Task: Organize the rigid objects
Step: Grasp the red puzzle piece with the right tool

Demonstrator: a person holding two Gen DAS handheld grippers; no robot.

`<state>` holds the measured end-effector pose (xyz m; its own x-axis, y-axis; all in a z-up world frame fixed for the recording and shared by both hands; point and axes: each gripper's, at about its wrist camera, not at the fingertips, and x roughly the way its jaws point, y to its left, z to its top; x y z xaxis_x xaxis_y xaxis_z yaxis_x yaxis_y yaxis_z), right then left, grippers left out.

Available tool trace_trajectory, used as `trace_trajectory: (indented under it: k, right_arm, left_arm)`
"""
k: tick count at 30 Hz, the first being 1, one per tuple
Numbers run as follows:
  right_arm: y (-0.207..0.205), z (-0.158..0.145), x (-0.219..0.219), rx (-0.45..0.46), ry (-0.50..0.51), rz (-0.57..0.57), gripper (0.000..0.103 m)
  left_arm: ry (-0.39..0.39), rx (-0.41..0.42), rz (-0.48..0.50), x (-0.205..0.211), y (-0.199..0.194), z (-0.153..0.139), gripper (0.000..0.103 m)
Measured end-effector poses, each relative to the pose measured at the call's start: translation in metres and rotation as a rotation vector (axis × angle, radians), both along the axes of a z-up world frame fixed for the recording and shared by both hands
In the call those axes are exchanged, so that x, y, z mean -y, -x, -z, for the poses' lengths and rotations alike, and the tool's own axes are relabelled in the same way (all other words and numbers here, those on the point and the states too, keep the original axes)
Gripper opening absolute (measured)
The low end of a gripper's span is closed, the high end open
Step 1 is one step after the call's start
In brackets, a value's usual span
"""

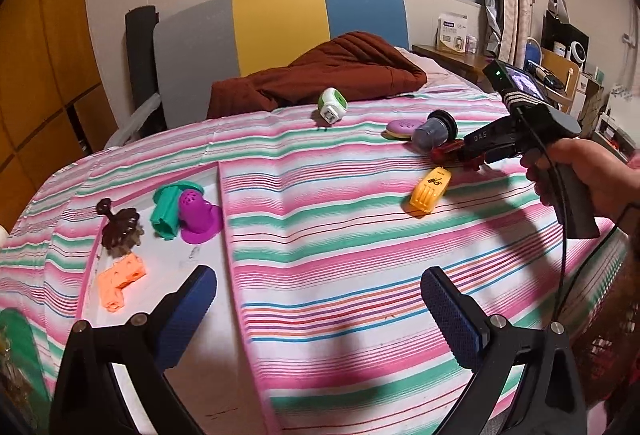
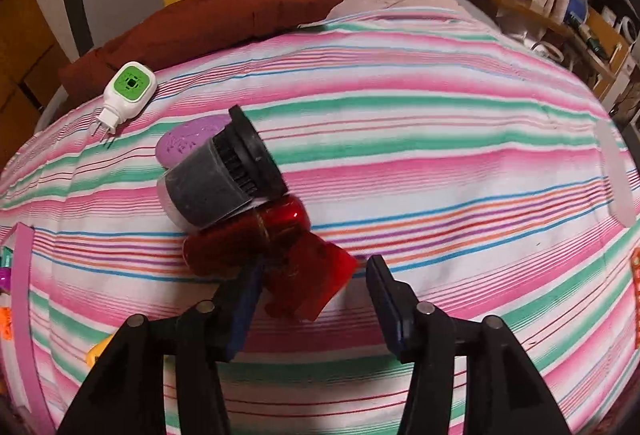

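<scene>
My left gripper [image 1: 318, 277] hangs open over the striped bedsheet [image 1: 340, 235] with nothing between its fingers. My right gripper [image 2: 316, 267] straddles a red translucent object [image 2: 288, 247]; the left pad is close against it, while the right pad [image 2: 384, 287] stands apart, so the jaws are open. In the left wrist view the right gripper [image 1: 466, 155] sits at the far right beside the red object [image 1: 446, 151]. A grey and black cylinder [image 2: 224, 175] leans on the red object, with a purple oval [image 2: 188, 139] behind it. A green and white plug device [image 2: 128, 87] lies farther back, and a yellow object [image 1: 430, 191] lies nearer.
A white sheet [image 1: 192, 259] at the left bears a brown toy [image 1: 120, 231], a teal piece [image 1: 168, 211], a magenta piece [image 1: 200, 215] and an orange block [image 1: 120, 279]. A brown quilt [image 1: 320, 75] lies by the headboard. A person's hand [image 1: 592, 175] grips the right handle.
</scene>
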<state>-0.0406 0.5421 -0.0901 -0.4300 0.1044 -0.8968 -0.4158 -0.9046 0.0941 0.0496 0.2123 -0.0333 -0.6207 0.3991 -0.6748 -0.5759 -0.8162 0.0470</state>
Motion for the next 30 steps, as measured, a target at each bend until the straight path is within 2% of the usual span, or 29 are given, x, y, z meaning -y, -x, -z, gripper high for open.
trace_trajectory:
  k: [1,3,8,10,11,14,15,19,20,21,22,25,30]
  right_arm:
    - [-0.001,0.002,-0.001,0.003,0.023,0.002,0.03]
    - [-0.005,0.004,-0.003,0.025,0.022,0.02,0.02]
    - [-0.024,-0.001,-0.013,-0.001,0.111,0.07,0.021]
    - [-0.03,-0.008,-0.017,-0.019,0.075,0.119,0.037]
    - [-0.031,-0.013,-0.02,-0.033,0.04,0.142,0.041]
    - [-0.026,-0.021,-0.019,-0.088,0.009,0.136,0.044]
    - [-0.019,-0.019,-0.018,-0.08,0.006,0.122,0.044]
    - [0.0,0.003,-0.014,0.073,-0.055,0.087,0.044]
    - [-0.003,0.002,-0.016,0.054,-0.049,0.092,0.044]
    - [-0.005,-0.001,-0.019,0.029,-0.028,0.101,0.039]
    - [-0.008,-0.004,-0.022,-0.001,0.004,0.112,0.028]
    - [-0.014,-0.002,-0.03,-0.017,0.082,0.138,0.014]
    - [-0.03,-0.003,-0.038,-0.041,0.194,0.181,0.014]
  left_arm:
    - [0.001,0.006,0.002,-0.002,0.001,0.001,0.103]
    - [0.001,0.013,0.008,-0.009,0.003,0.003,0.103]
    - [0.017,0.008,0.031,-0.026,0.006,0.005,0.103]
    - [0.017,0.011,0.033,-0.031,0.008,0.006,0.103]
    - [0.013,0.016,0.033,-0.033,0.008,0.007,0.103]
    - [0.011,0.03,0.038,-0.037,0.009,0.008,0.103]
    - [0.013,0.029,0.04,-0.038,0.009,0.008,0.103]
    - [0.017,0.028,0.035,-0.043,0.013,0.009,0.103]
    - [0.012,0.034,0.031,-0.044,0.015,0.01,0.103]
    - [0.01,0.041,0.031,-0.046,0.017,0.01,0.103]
    - [0.007,0.053,0.033,-0.049,0.018,0.012,0.103]
    - [0.01,0.055,0.04,-0.056,0.022,0.014,0.103]
    - [-0.008,0.072,0.042,-0.074,0.034,0.019,0.103]
